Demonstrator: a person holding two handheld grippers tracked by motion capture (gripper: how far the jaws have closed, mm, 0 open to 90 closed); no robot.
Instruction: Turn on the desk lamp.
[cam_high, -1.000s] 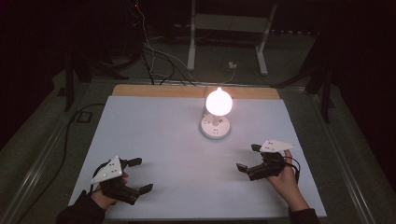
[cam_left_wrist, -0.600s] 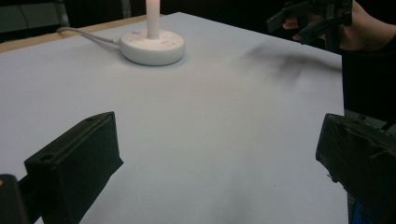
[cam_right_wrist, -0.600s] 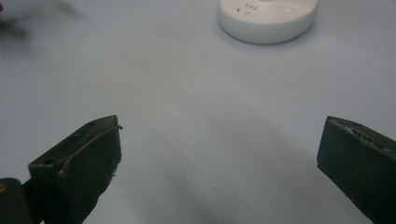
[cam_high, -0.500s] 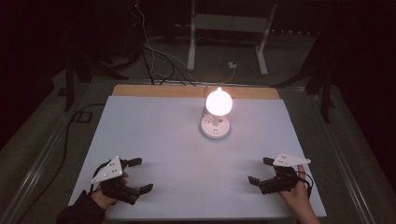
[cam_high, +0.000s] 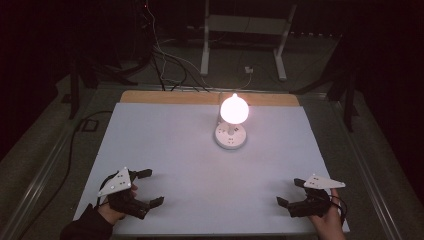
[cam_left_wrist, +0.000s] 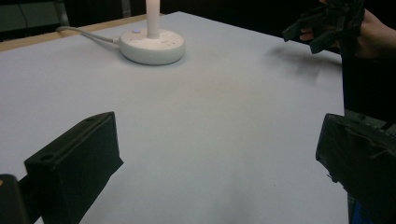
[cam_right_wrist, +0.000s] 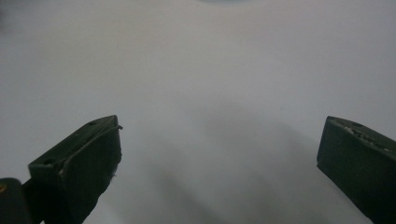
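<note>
**Both grippers wide open, empty**

Near the table's front edge, the left gripper and right gripper rest in the person's hands, jaws spread wide, gripping nothing. Farther back, between them and well apart from both, the lit bulb stands upright in its round white socket base. White tabletop; surrounding room dark, cables on floor.

High overhead; two low table-level views
</note>
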